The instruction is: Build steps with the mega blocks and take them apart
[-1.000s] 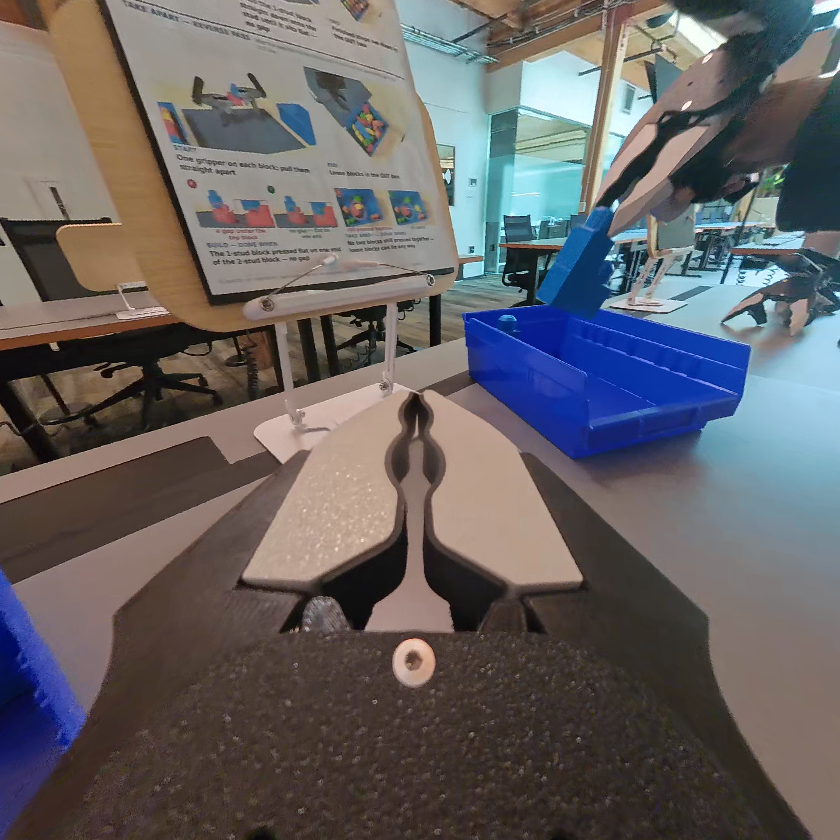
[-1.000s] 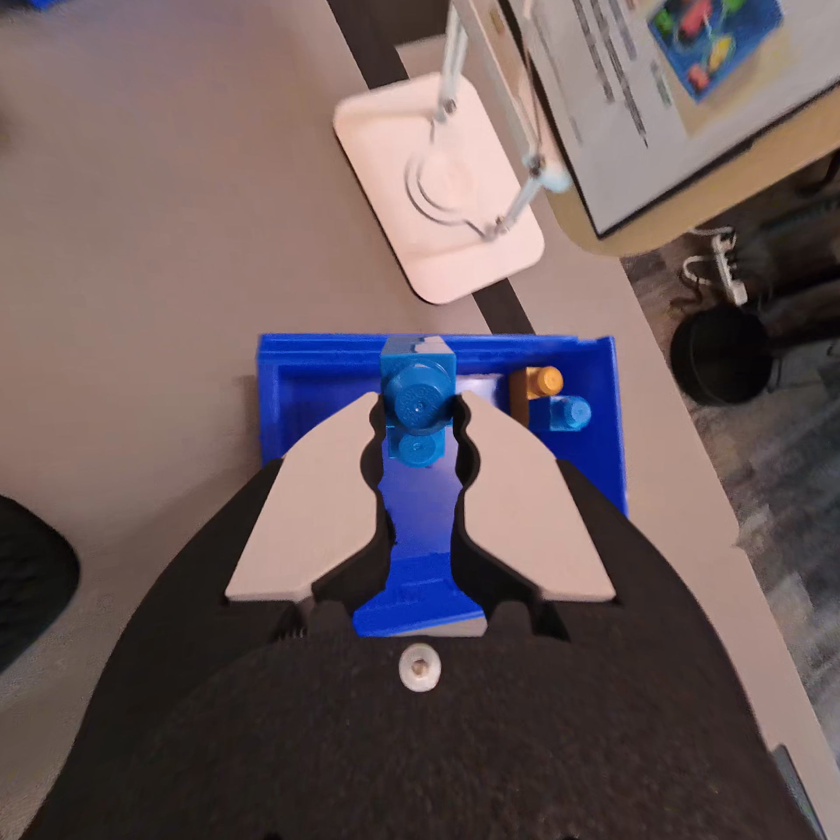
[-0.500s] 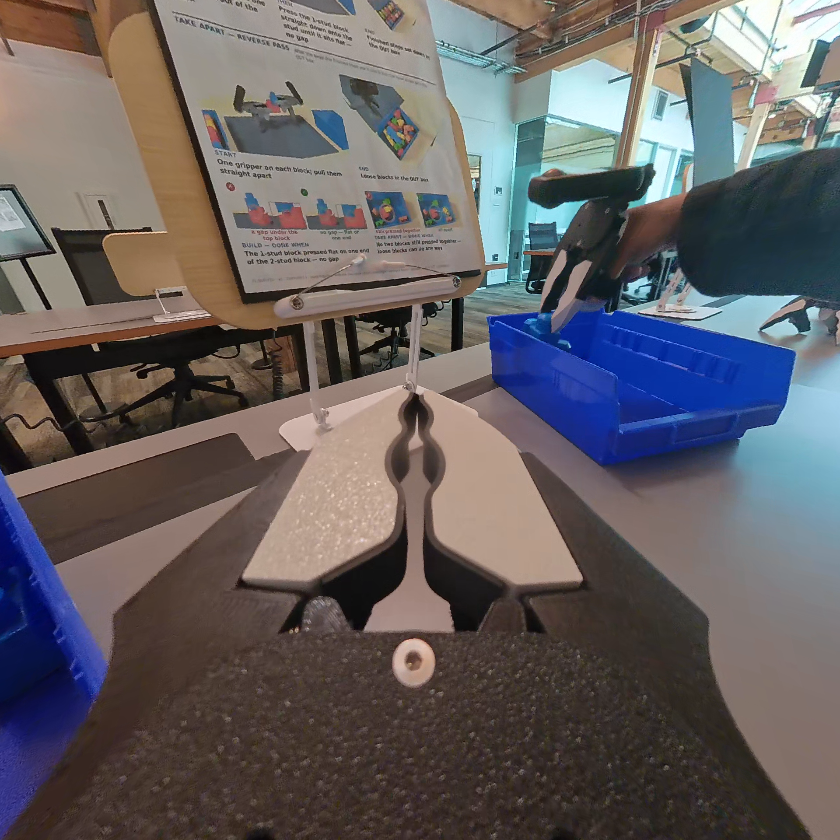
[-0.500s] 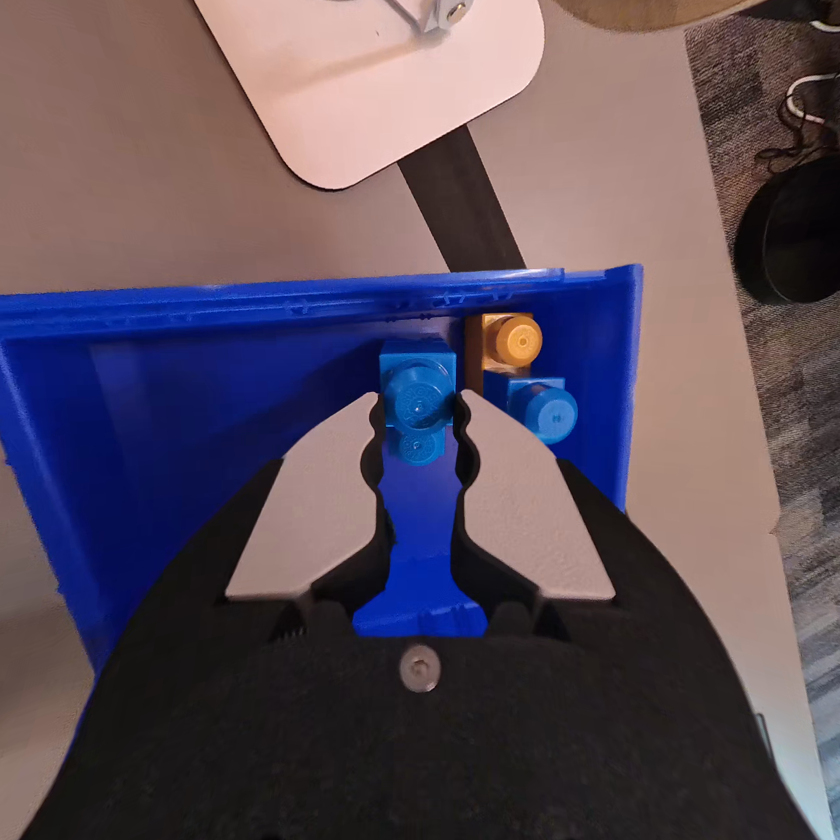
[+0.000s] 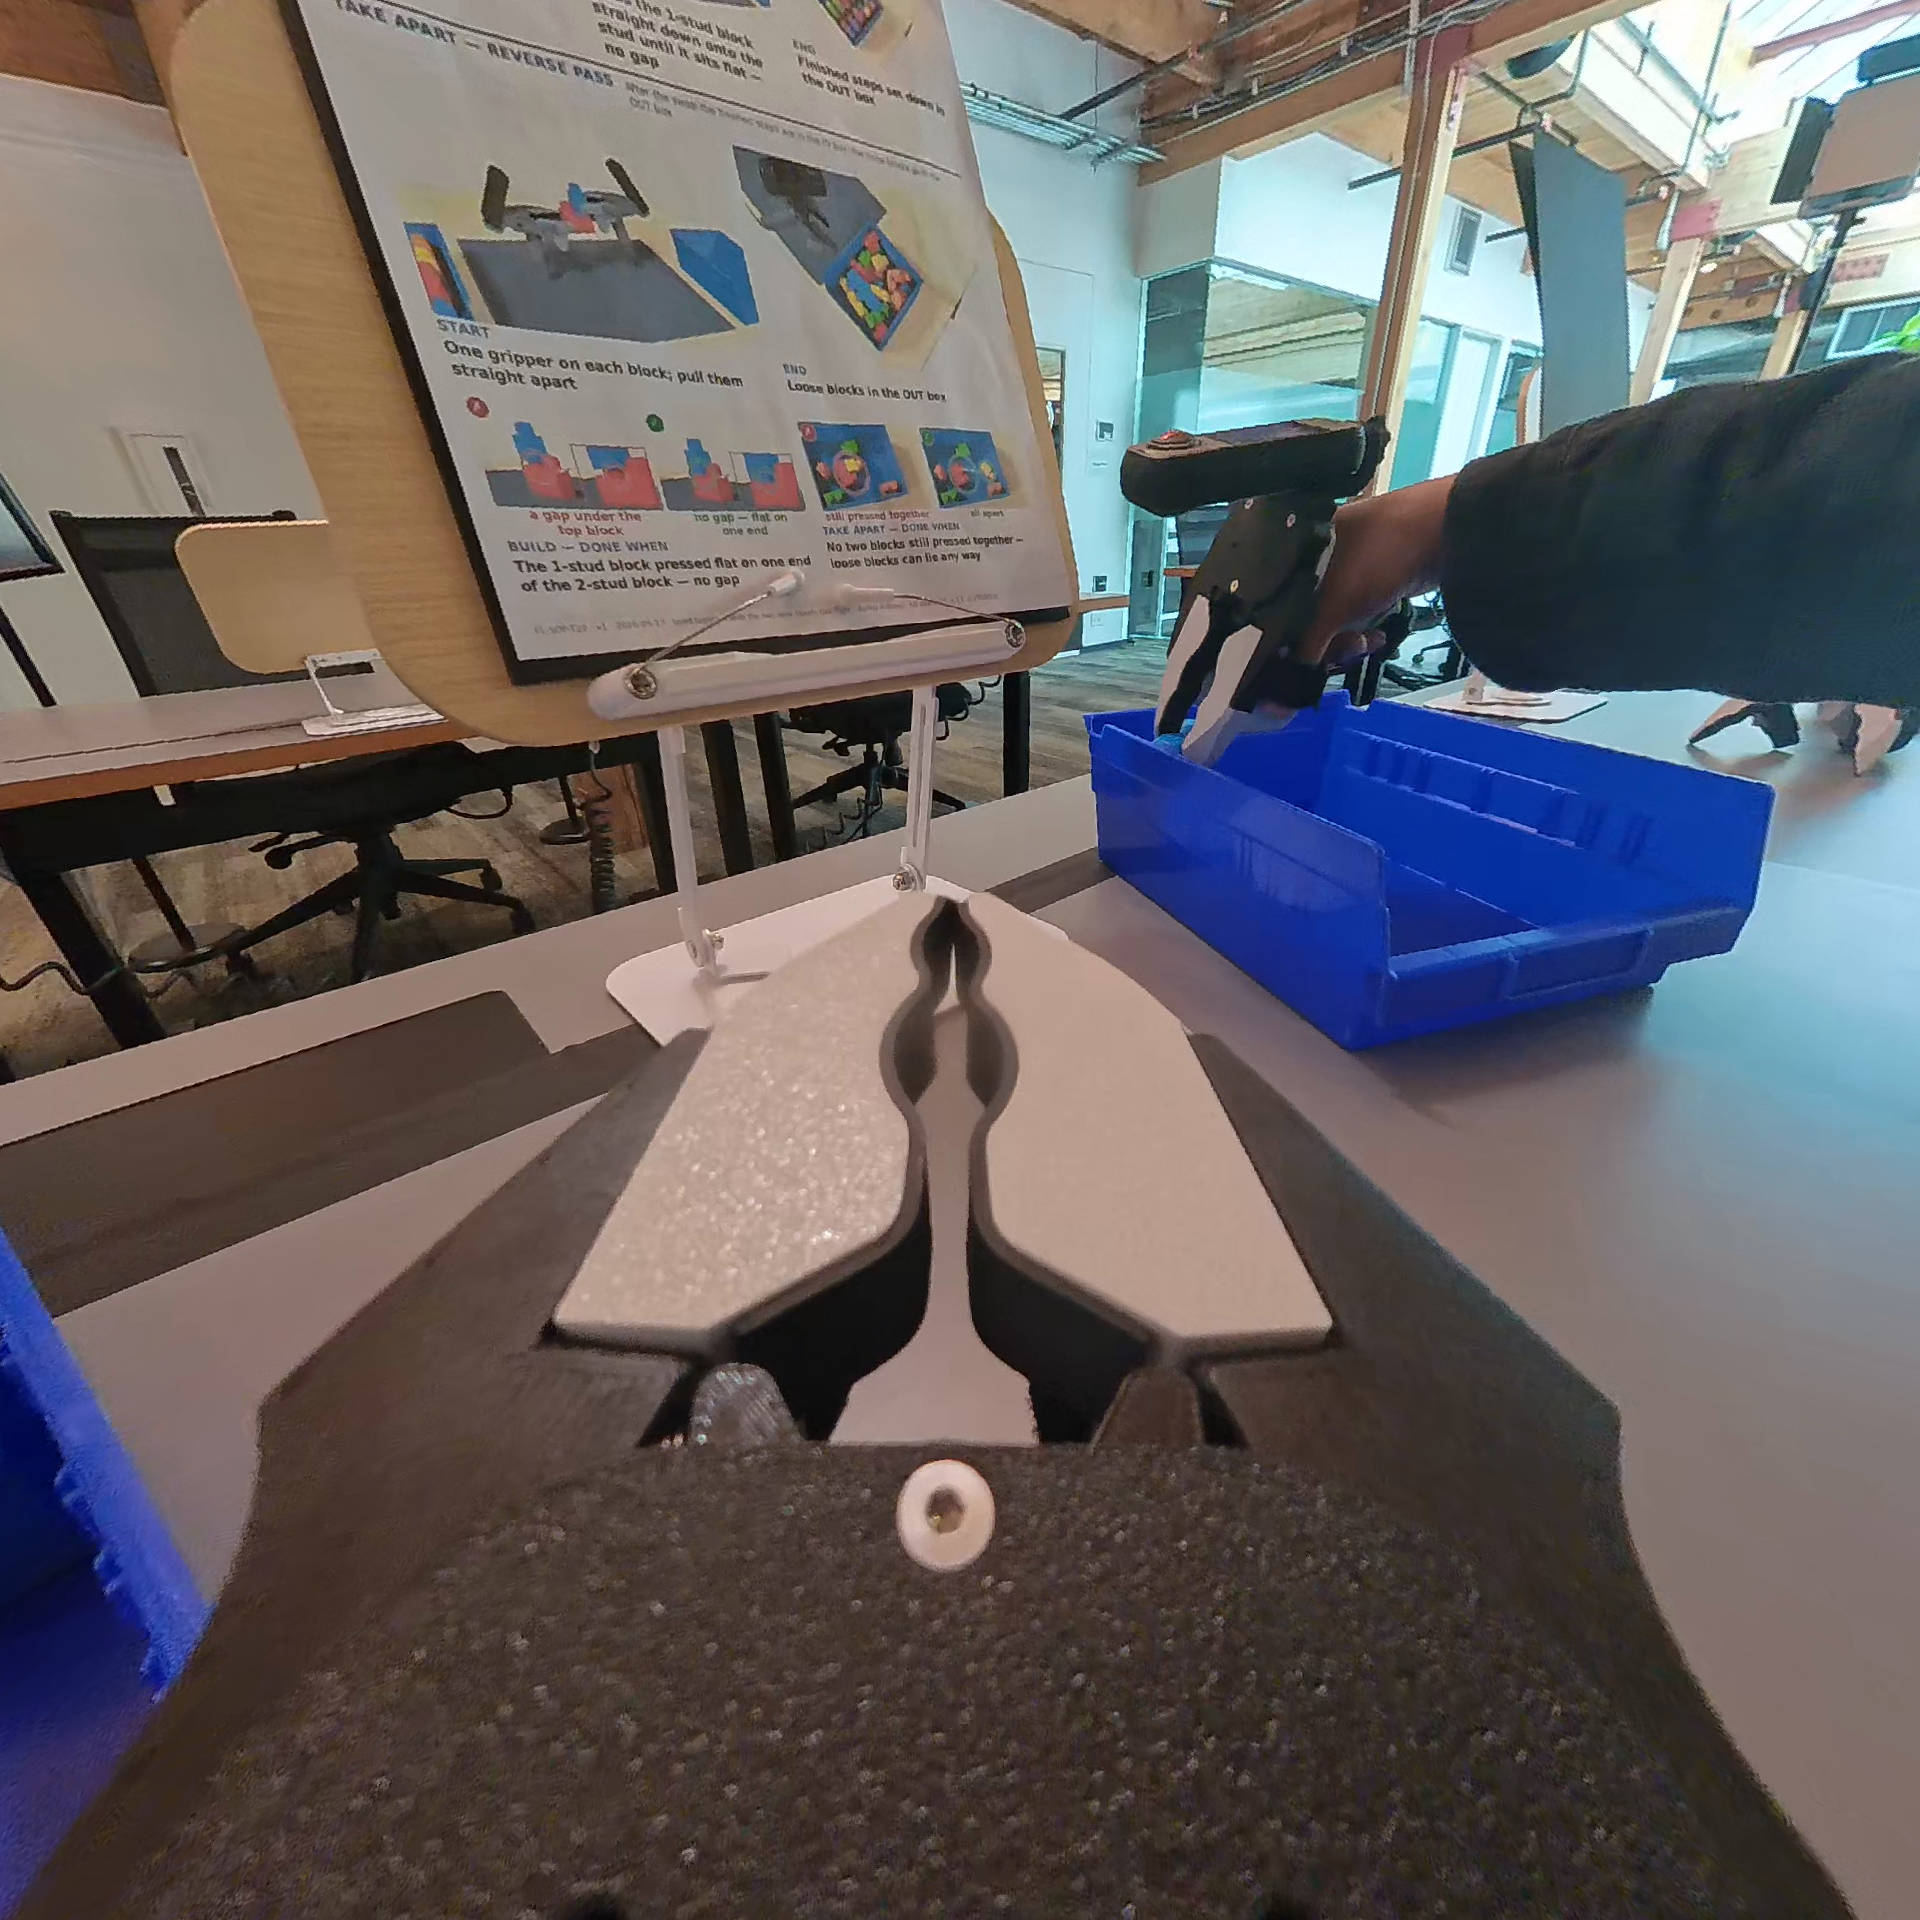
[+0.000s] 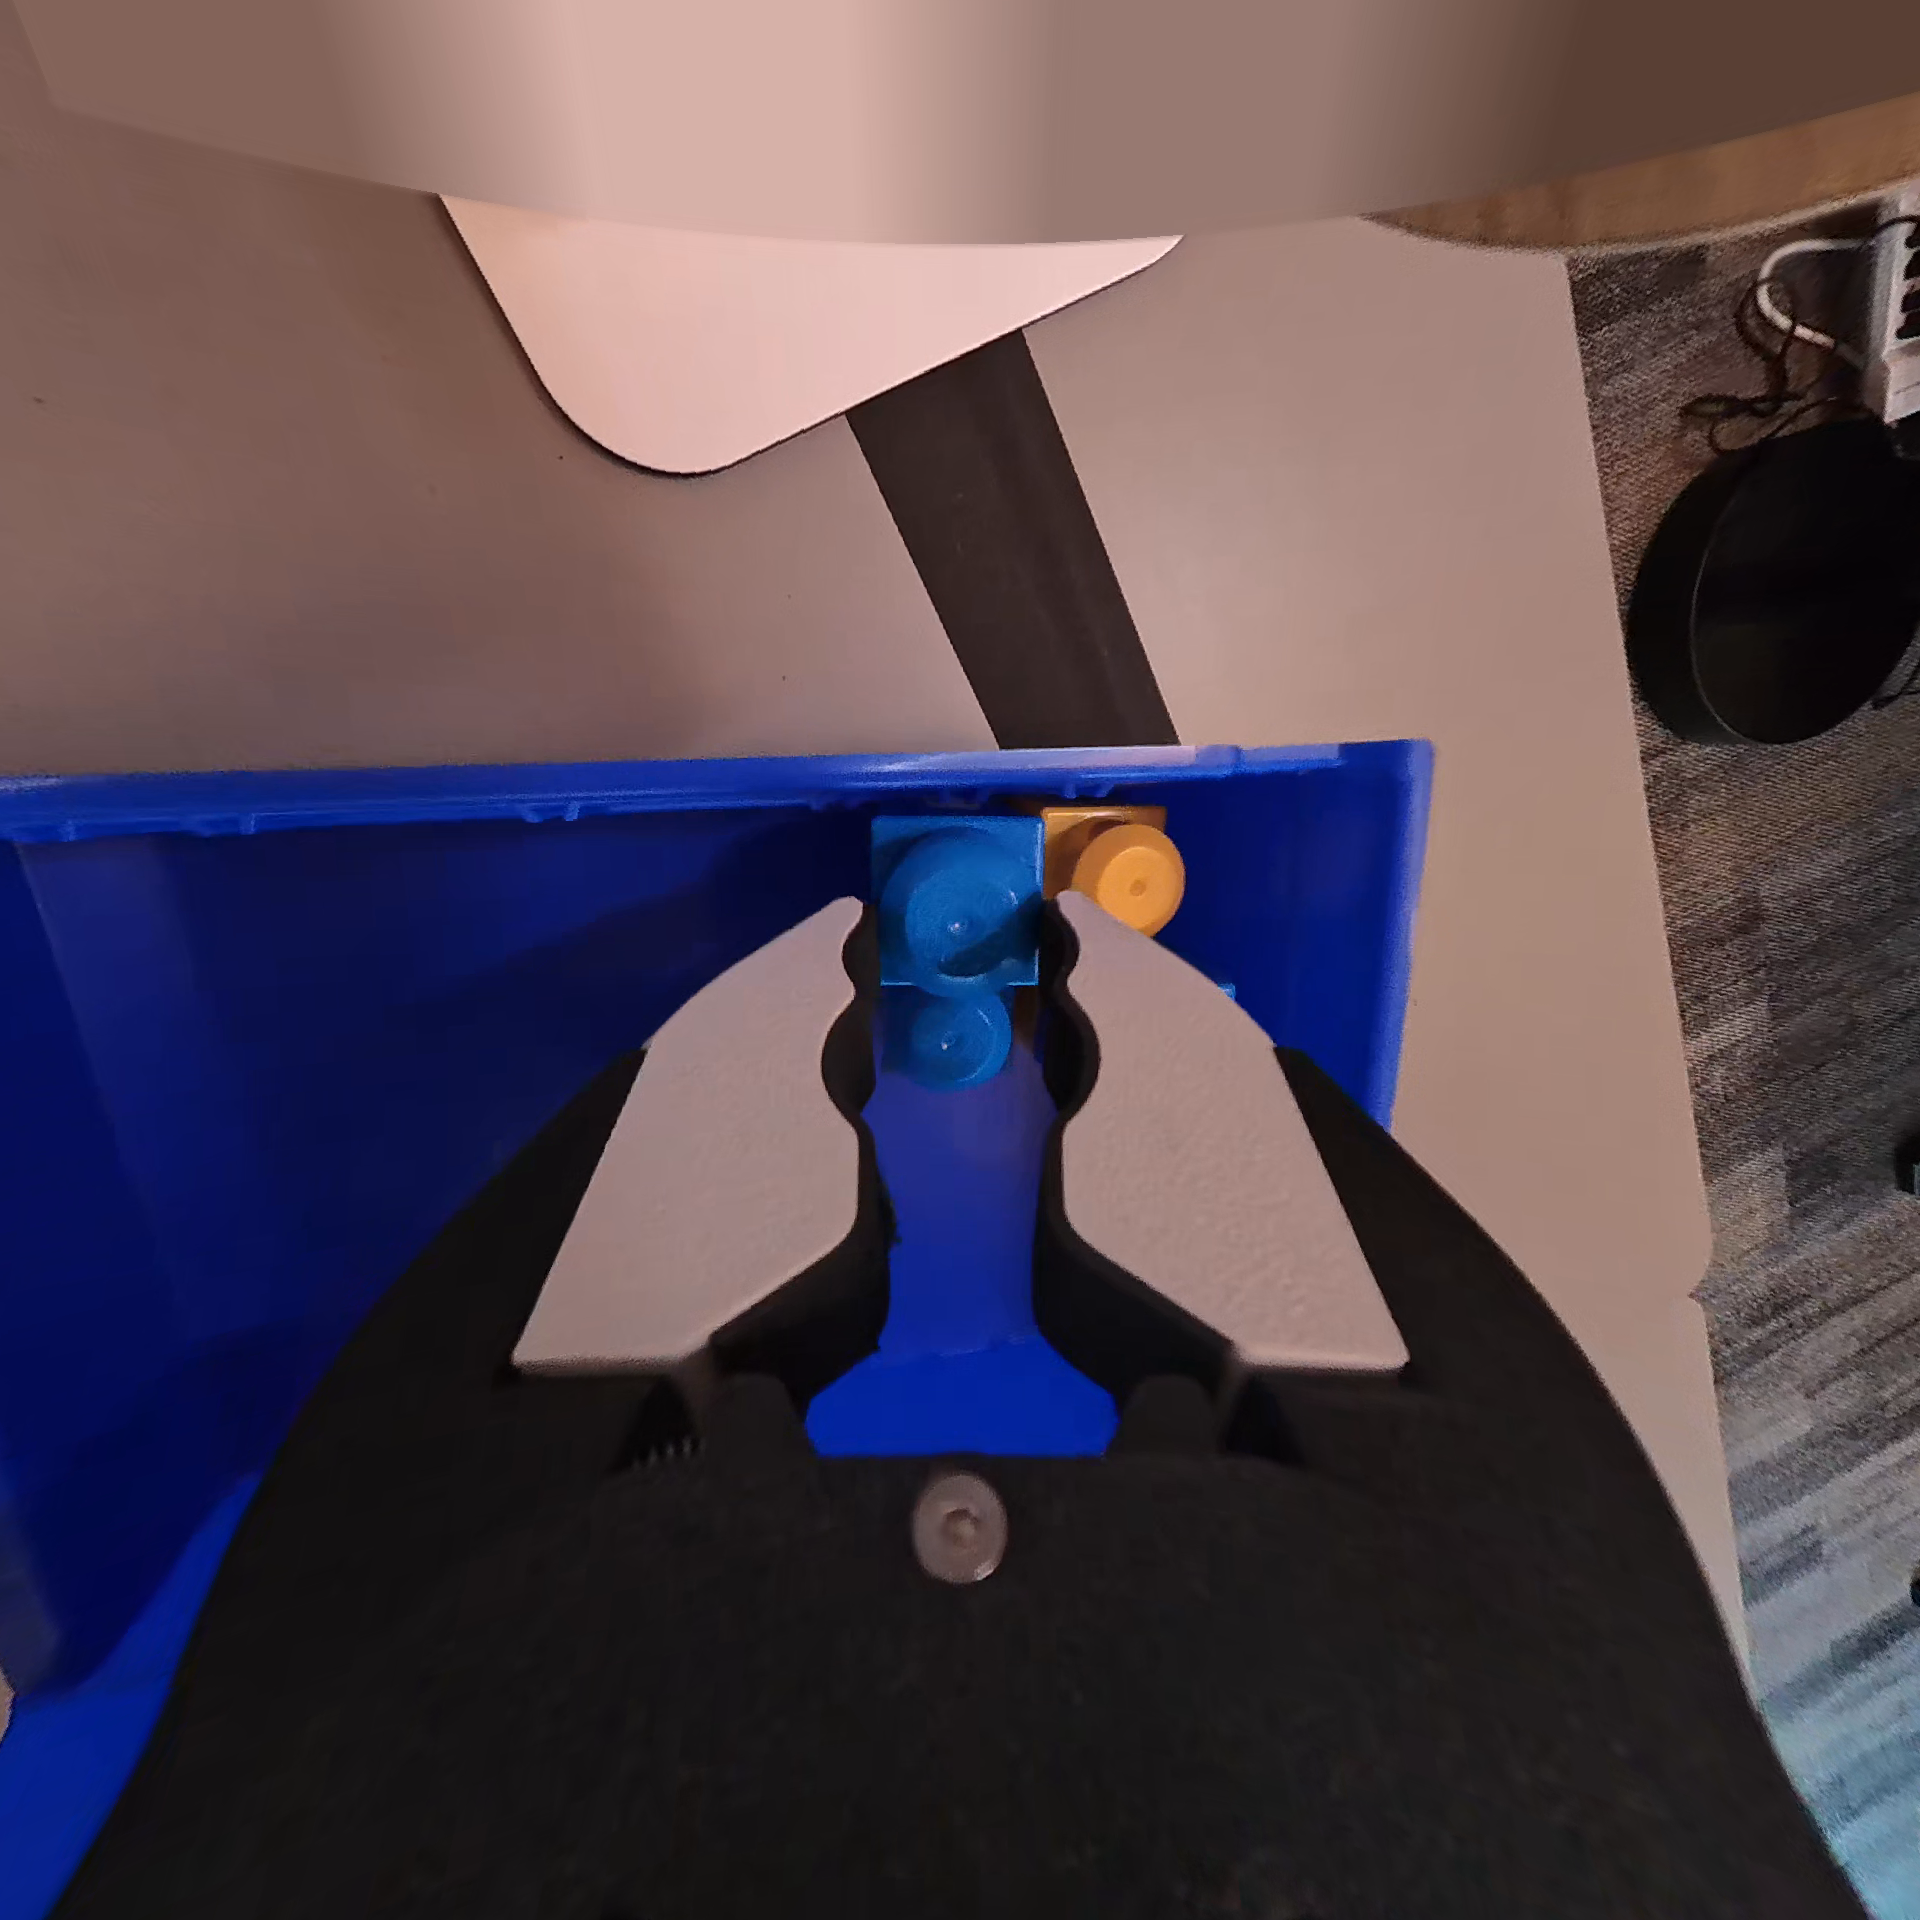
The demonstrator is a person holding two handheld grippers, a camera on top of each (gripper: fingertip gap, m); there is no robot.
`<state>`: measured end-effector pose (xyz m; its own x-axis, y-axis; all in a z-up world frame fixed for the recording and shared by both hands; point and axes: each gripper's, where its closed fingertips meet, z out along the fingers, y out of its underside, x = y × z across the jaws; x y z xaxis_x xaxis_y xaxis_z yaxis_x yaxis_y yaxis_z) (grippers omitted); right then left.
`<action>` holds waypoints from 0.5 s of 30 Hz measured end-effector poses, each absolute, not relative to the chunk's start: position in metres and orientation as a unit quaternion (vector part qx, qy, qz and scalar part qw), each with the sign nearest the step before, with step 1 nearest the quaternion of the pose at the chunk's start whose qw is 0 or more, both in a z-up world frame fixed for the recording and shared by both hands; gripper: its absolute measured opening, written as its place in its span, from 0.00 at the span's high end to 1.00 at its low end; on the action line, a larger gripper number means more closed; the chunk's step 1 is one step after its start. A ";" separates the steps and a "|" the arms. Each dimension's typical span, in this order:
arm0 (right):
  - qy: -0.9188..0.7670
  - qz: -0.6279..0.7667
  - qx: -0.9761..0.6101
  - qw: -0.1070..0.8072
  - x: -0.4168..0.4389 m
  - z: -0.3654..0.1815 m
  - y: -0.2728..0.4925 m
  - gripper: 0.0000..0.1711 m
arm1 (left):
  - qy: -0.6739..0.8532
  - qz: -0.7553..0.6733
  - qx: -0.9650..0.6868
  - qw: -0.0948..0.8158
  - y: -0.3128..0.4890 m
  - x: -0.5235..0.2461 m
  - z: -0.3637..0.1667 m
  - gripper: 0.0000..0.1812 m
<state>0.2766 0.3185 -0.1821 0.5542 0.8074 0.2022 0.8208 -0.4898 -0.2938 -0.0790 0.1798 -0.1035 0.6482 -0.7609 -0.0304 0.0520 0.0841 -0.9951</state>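
my left gripper (image 5: 951, 925) sits low over the grey table (image 5: 1558, 1195), its fingers drawn together with only a thin wavy slit between them, and nothing in it. a blue edge (image 5: 62, 1455) shows at the near left of that view; i cannot tell what it is. just beyond the fingertips stands the white base of a sign stand (image 5: 665, 987), carrying a printed instruction board (image 5: 665, 343).

further right, a blue bin (image 5: 1455, 883) rests on the table. my right gripper (image 6: 956, 914) reaches down into its far corner, jaws parted about a block's width and set on either side of a blue stepped block pair (image 6: 956, 914): one stud raised, one lower. i cannot tell whether the pads press it or merely flank it. an orange block (image 6: 1127, 883) lies just beside it, against the bin's far wall (image 6: 520, 800). a black bucket (image 6: 1787, 603) stands on the floor past the table edge.
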 end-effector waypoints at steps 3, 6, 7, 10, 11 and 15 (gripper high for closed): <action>-0.467 -0.030 -0.864 0.188 0.281 -0.182 0.322 0.81 | 0.294 -0.302 -0.606 0.674 0.180 -0.078 -0.104 1.00; -0.464 -0.039 -0.864 0.193 0.286 -0.184 0.322 0.81 | 0.299 -0.303 -0.607 0.671 0.179 -0.077 -0.106 1.00; -0.463 -0.040 -0.864 0.196 0.287 -0.184 0.322 0.80 | 0.299 -0.303 -0.606 0.671 0.179 -0.076 -0.106 1.00; -0.459 -0.039 -0.862 0.210 0.287 -0.181 0.321 0.80 | 0.302 -0.303 -0.607 0.670 0.178 -0.075 -0.107 1.00; -0.459 -0.038 -0.861 0.217 0.287 -0.177 0.320 0.80 | 0.303 -0.302 -0.607 0.669 0.178 -0.075 -0.107 1.00; -0.464 -0.033 -0.849 0.252 0.278 -0.151 0.307 0.79 | 0.302 -0.302 -0.608 0.669 0.178 -0.076 -0.107 1.00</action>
